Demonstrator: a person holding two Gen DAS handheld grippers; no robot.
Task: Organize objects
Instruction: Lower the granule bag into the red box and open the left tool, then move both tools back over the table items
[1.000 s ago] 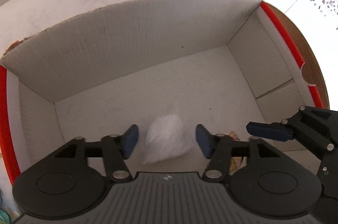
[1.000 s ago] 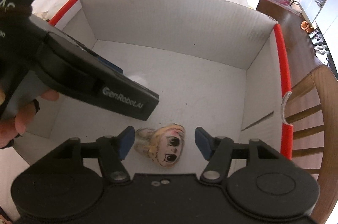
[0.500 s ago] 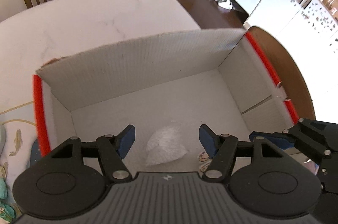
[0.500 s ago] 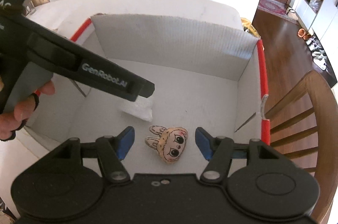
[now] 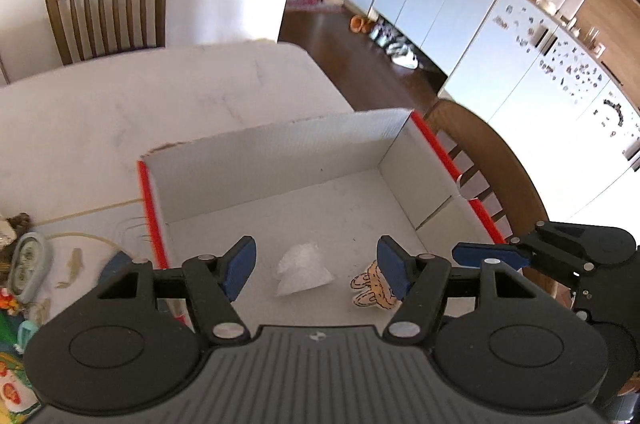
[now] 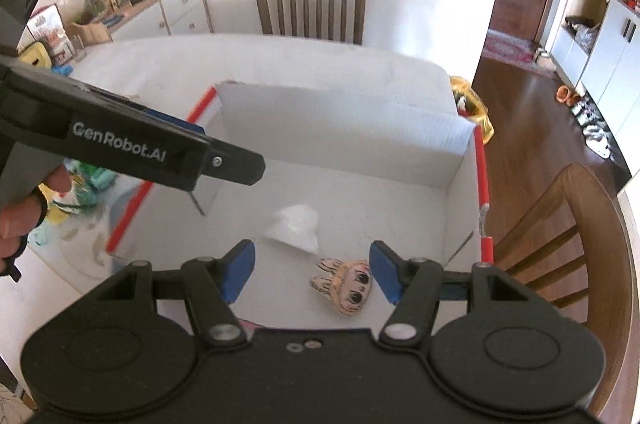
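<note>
A: White table (image 5: 168,112), with 1 wooden chair (image 5: 108,8) at its far side and another (image 6: 568,236) by the right edge. What sits on it?

B: An open cardboard box (image 5: 280,152), white inside, red tape along its left and right rims. It holds 2 things: a crumpled white bag (image 5: 302,270) near the middle of the floor, and a flat doll face (image 6: 350,286) with rabbit ears just beside it, toward the right wall.

A: And the tongs?

B: Left gripper (image 5: 316,272) hangs above the box, its blue pads about halfway apart with nothing between them. The bag shows through the gap, but lies on the box floor well below. Right gripper (image 6: 310,272) is the same: about half open, empty, above the face, which lies flat and untouched.

A: Do the 2 tools touch?

B: No. In the right view the left one crosses the upper left, a hand (image 6: 24,212) around its handle. In the left view the right one's finger pokes in from the right edge.

A: Anything outside the box?

B: Colourful clutter (image 5: 24,264) on the table left of it, too blurred to name.
</note>
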